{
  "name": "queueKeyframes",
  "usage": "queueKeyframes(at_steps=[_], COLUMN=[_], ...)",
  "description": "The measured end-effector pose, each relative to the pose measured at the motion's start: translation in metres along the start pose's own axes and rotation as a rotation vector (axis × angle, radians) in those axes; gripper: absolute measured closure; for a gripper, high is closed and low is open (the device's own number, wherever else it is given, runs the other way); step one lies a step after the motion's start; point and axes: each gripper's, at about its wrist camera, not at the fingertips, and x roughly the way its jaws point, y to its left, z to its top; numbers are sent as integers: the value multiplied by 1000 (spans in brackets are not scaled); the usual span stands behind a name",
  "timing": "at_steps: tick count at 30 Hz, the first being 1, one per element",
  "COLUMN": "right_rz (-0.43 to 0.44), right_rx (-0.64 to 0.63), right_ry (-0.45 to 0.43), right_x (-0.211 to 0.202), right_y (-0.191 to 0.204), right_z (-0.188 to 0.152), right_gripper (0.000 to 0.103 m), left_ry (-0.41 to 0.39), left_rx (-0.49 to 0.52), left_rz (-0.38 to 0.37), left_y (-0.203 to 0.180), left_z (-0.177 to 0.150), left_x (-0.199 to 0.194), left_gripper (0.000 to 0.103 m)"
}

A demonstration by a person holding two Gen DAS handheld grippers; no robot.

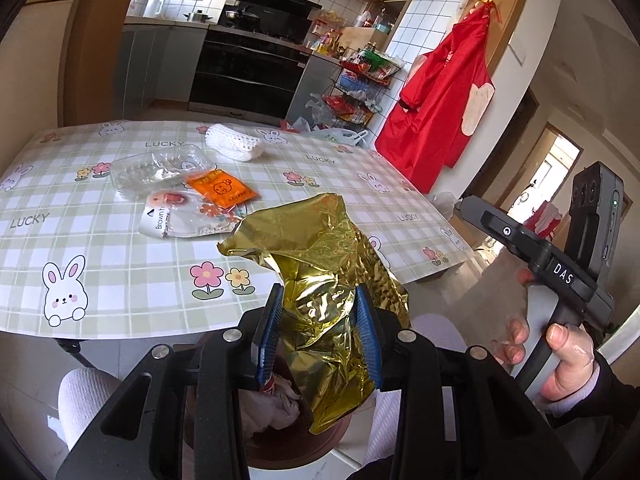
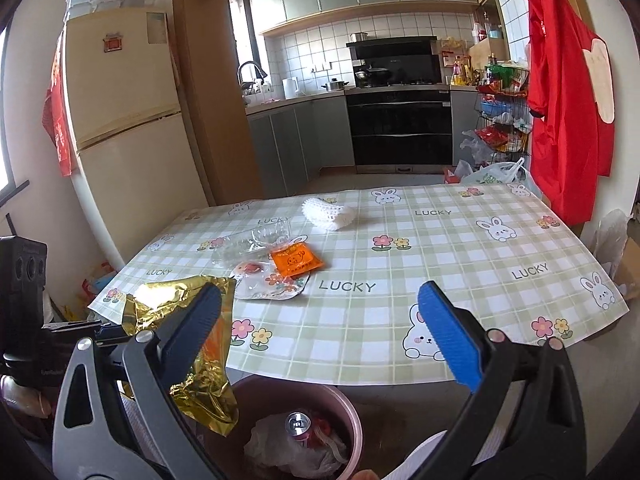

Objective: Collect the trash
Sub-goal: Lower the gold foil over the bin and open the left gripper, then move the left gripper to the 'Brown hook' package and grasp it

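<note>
Left wrist view shows the left gripper [image 1: 320, 332] with its jaws clamped on a crumpled gold foil [image 1: 324, 280], held above the bin [image 2: 296, 396] that sits on the floor just off the near edge of the tabletop [image 1: 120, 280]. A can [image 2: 298, 426] and wadded white bags already lie in the bin. The right gripper [image 2: 328, 328] hangs beside the bin with its jaws spread wide and nothing between them.

To do this drop well, I would bring the foil lower, centred over the bin mouth, then part the jaws fully (foil is light and may cling to a pad or drift).

Beyond the bin, on the tabletop, wait a white pouch [image 1: 176, 220], an orange sachet [image 1: 222, 192], a clear tray [image 1: 160, 170] and, farthest, a white foam net [image 1: 234, 146].
</note>
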Motion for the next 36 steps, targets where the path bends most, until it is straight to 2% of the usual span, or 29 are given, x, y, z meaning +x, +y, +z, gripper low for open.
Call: queueKeyframes(at_steps=[12,14,16,21,30,36], right_rz=[-7,-11,-11,-13,-25,-33], right_rx=[12,16,25,32,36,57], right_ry=[17,16,18,31,57,78], right_x=[4,4,4,8,15,25], right_y=[-2,-4,-6,-7,-12,-20], right_z=[-2,-2,-3,-5,-10,-16], right_gripper=[6,6,6,6,6,6], left_ry=[60,78,86,86,89,99], left_rx=[0,1,1,-25,-122,-180], left_rz=[-27,-27,-22,-8,45,88], left_y=[-1,0,0,7,35,52], left_z=[-5,-5,-6,-7,-4,13], left_x=[11,14,16,16,20,47], left_gripper=[67,61,52,43,43,43])
